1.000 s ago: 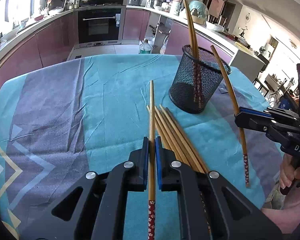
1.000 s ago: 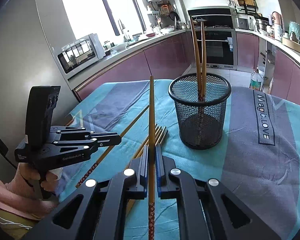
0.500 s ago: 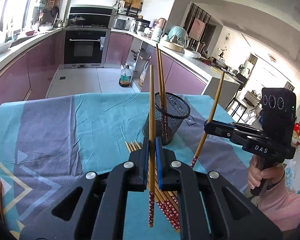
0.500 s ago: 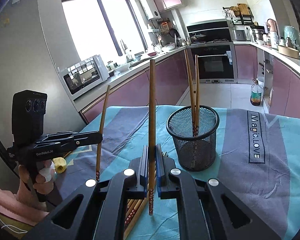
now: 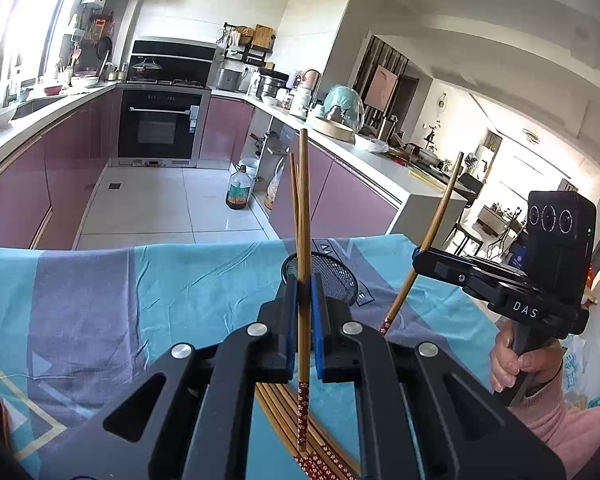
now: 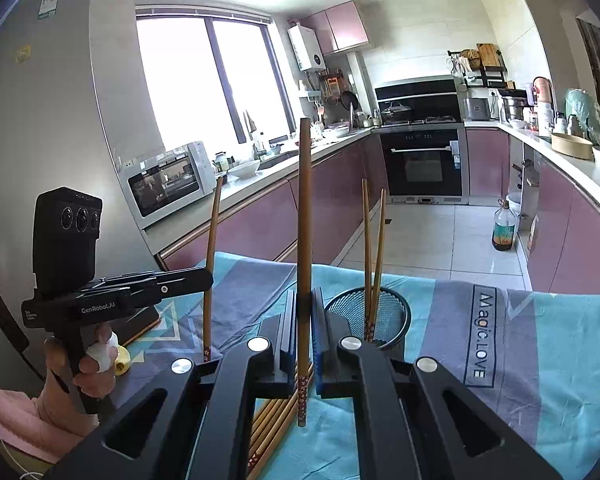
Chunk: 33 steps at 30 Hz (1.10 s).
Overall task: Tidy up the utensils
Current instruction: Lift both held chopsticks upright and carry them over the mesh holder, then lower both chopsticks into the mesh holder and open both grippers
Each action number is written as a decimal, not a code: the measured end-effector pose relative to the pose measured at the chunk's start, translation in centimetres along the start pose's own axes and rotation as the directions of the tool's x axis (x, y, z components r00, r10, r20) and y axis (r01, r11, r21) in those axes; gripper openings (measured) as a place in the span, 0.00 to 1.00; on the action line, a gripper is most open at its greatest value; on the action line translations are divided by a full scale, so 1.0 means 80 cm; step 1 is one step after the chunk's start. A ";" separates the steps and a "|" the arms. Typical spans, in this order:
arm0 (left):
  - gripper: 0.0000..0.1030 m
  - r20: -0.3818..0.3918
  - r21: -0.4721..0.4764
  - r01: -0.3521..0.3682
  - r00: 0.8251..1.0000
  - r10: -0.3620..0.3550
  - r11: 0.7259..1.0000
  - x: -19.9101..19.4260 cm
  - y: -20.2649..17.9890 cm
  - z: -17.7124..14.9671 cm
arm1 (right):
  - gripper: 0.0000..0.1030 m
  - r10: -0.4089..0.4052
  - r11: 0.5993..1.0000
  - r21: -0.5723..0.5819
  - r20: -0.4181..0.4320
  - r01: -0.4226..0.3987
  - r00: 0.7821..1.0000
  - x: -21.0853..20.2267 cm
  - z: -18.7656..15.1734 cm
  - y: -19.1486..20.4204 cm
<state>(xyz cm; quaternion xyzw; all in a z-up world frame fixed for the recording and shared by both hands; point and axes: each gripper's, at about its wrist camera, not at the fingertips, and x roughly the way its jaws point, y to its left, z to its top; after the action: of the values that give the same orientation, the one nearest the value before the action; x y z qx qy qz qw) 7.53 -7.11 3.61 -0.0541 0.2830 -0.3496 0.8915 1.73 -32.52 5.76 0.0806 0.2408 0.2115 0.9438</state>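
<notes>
Each view looks forward along its own tool, tilted down over the tabletop (image 5: pixel 100 300), with the black fingers filling the lower frame close up. The left wrist view faces the oven (image 5: pixel 158 126) and the open room at right; the right tool (image 5: pixel 420 258) stands at its right edge. The right wrist view faces the window (image 6: pixel 204 80) and the same oven, with the left tool (image 6: pixel 206 280) at its left. Both share the basket (image 6: pixel 396 320), the tabletop and the kitchen run.

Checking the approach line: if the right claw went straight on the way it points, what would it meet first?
Probably the black mesh holder, just ahead and slightly right of the right claw, which is shut on an upright chopstick. Depth is uncertain; it could pass the rim's left side.
</notes>
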 end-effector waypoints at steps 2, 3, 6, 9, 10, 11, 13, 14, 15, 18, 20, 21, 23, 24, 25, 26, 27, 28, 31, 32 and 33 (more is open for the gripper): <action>0.07 0.017 0.004 0.002 1.000 -0.002 1.000 0.004 -0.004 0.012 | 0.05 -0.011 1.000 -0.008 0.019 0.011 1.000 -0.003 0.011 -0.003; 0.07 0.024 0.007 0.002 1.000 -0.003 1.000 0.005 -0.006 0.017 | 0.05 -0.015 1.000 -0.013 0.030 0.015 0.999 -0.004 0.017 -0.004; 0.07 0.047 0.013 0.009 0.999 -0.009 1.000 0.015 -0.011 0.034 | 0.05 -0.030 0.999 -0.026 0.060 0.032 0.998 -0.007 0.034 -0.009; 0.07 0.070 0.021 0.012 0.997 -0.013 1.000 0.023 -0.018 0.050 | 0.05 -0.046 0.998 -0.041 0.081 0.050 0.996 -0.006 0.047 -0.012; 0.07 0.075 0.020 0.014 0.997 -0.015 1.000 0.026 -0.019 0.054 | 0.05 -0.050 0.998 -0.043 0.087 0.054 0.995 -0.005 0.051 -0.014; 0.07 0.078 0.019 0.017 0.997 -0.019 1.000 0.030 -0.021 0.058 | 0.05 -0.052 0.997 -0.044 0.089 0.056 0.995 -0.004 0.054 -0.016; 0.07 0.087 0.021 0.013 0.996 -0.015 1.000 0.036 -0.024 0.064 | 0.05 -0.063 0.997 -0.048 0.093 0.068 0.994 0.001 0.060 -0.021; 0.07 0.093 0.024 0.009 0.996 -0.011 1.000 0.040 -0.026 0.068 | 0.05 -0.071 0.996 -0.052 0.092 0.076 0.993 0.005 0.062 -0.023; 0.07 0.098 0.025 0.005 0.995 -0.007 1.000 0.045 -0.028 0.072 | 0.05 -0.076 0.995 -0.053 0.088 0.080 0.993 0.009 0.064 -0.025; 0.07 0.109 0.017 0.006 0.994 -0.007 1.000 0.056 -0.029 0.081 | 0.05 -0.100 0.993 -0.060 0.072 0.104 0.992 0.023 0.066 -0.031; 0.07 0.120 0.012 0.005 0.993 -0.006 1.000 0.064 -0.031 0.087 | 0.05 -0.111 0.991 -0.063 0.055 0.114 0.992 0.032 0.065 -0.036; 0.07 0.125 0.010 0.005 0.992 -0.007 1.000 0.066 -0.030 0.089 | 0.05 -0.112 0.991 -0.061 0.046 0.115 0.993 0.037 0.063 -0.037; 0.07 0.133 0.006 0.004 0.991 -0.005 1.000 0.074 -0.029 0.091 | 0.05 -0.119 0.991 -0.056 0.023 0.120 0.993 0.048 0.061 -0.043; 0.07 0.135 0.004 0.002 0.991 -0.002 1.000 0.078 -0.028 0.092 | 0.05 -0.121 0.991 -0.052 0.013 0.122 0.993 0.053 0.059 -0.045; 0.07 0.137 0.001 0.001 0.991 -0.001 1.000 0.082 -0.026 0.093 | 0.05 -0.123 0.991 -0.052 0.004 0.123 0.992 0.057 0.058 -0.046; 0.07 0.141 -0.006 -0.004 0.990 0.004 1.000 0.086 -0.024 0.092 | 0.05 -0.126 0.991 -0.052 -0.007 0.126 0.992 0.062 0.056 -0.049; 0.07 0.143 -0.012 -0.006 0.990 0.008 1.000 0.090 -0.024 0.090 | 0.05 -0.132 0.990 -0.053 -0.014 0.131 0.991 0.065 0.054 -0.049; 0.07 0.146 -0.019 -0.007 0.989 0.010 1.000 0.095 -0.023 0.089 | 0.05 -0.135 0.990 -0.054 -0.024 0.133 0.991 0.069 0.053 -0.050; 0.07 0.137 -0.035 -0.012 0.990 0.016 0.999 0.110 -0.018 0.089 | 0.05 -0.139 0.989 -0.049 -0.058 0.136 0.989 0.082 0.046 -0.051; 0.07 0.131 -0.033 -0.020 0.991 0.024 0.999 0.114 -0.018 0.087 | 0.05 -0.139 0.990 -0.048 -0.070 0.136 0.988 0.086 0.045 -0.052; 0.07 0.126 -0.027 -0.034 0.991 0.037 0.999 0.118 -0.018 0.086 | 0.05 -0.140 0.990 -0.046 -0.083 0.137 0.987 0.089 0.043 -0.053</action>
<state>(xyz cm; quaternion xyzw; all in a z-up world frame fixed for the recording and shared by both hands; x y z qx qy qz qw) 16.02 -15.05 5.37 -0.0824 0.2311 -0.3258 0.9130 10.61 -33.37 4.67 0.0356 0.2818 0.1533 0.9465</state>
